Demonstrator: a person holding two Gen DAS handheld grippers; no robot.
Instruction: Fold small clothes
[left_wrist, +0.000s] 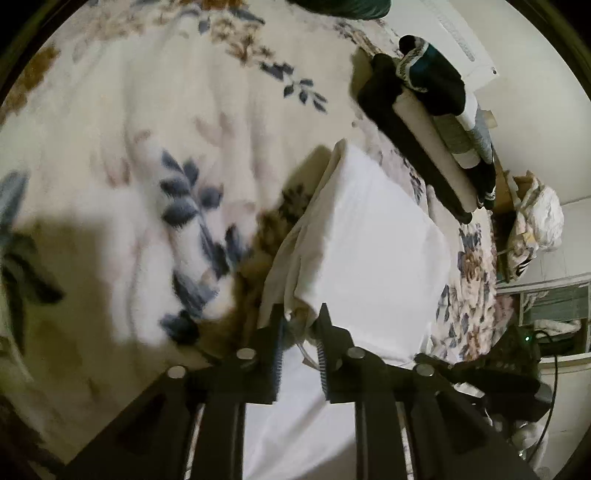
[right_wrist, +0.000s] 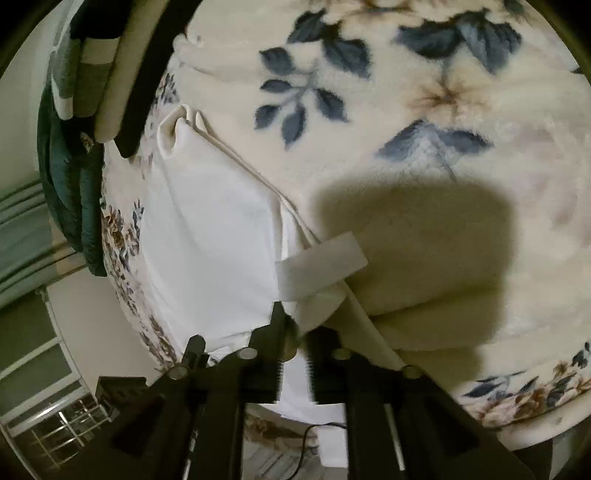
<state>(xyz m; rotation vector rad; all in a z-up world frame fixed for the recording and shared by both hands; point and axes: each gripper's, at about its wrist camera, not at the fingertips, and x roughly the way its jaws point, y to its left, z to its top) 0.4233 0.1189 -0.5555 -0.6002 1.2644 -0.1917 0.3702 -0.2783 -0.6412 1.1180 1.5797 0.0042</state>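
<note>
Spread over the bed, a cream fleece blanket printed with blue leaves and tan flowers carries everything. Near its far edge lies a stack of folded dark and pale clothes. Closer, by the near edge, lies a white cotton garment. The left gripper pinches its bunched hem; the right gripper grasps a corner beside a loose white strap. Thin cloth may slip from either pinch, skewing the fold.
</note>
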